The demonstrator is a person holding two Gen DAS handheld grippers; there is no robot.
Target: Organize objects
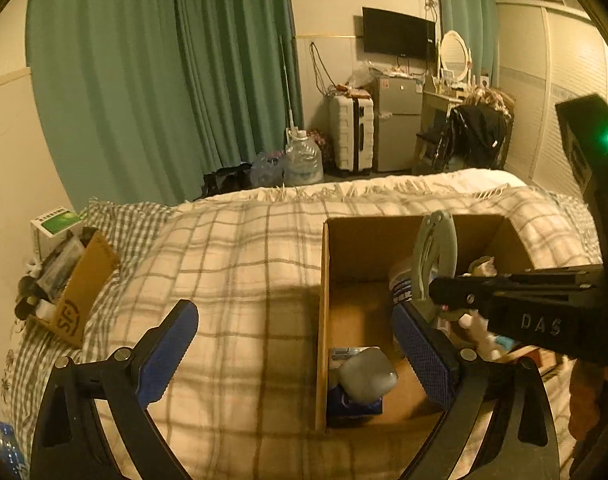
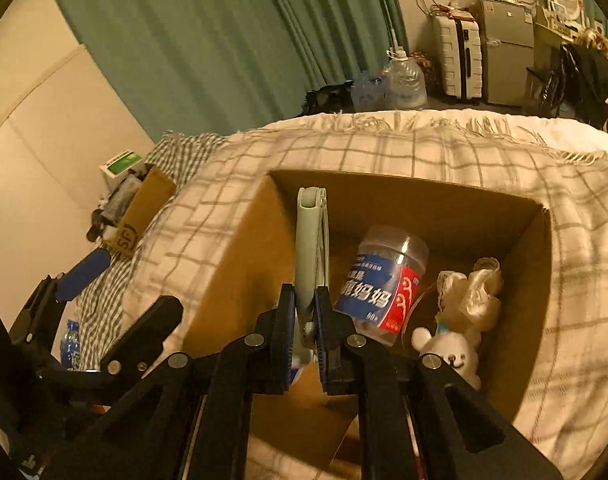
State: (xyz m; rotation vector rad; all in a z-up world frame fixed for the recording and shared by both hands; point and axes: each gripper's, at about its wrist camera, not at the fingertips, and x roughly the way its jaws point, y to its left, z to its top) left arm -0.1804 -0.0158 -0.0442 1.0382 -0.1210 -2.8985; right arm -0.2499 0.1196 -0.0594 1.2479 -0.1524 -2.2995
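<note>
An open cardboard box (image 2: 443, 200) lies on the plaid blanket of the bed; it also shows in the left wrist view (image 1: 323, 320). My right gripper (image 2: 305, 320) is shut on a pale grey-green clip-like tool (image 2: 309, 248) and holds it upright over the box; the tool also shows in the left wrist view (image 1: 435, 252). In the box lie a clear jar with a blue and red label (image 2: 383, 284), a white plush bunny (image 2: 459, 332), and a grey pouch (image 1: 367, 374) on a blue item. My left gripper (image 1: 296, 360) is open, its right finger inside the box, its left over the blanket.
A smaller cardboard box (image 1: 80, 292) full of items sits at the bed's left edge beside a white and green carton (image 1: 56, 220). Beyond the bed are a water jug (image 1: 304, 160), a suitcase (image 1: 349, 132), a small fridge and a dressing table.
</note>
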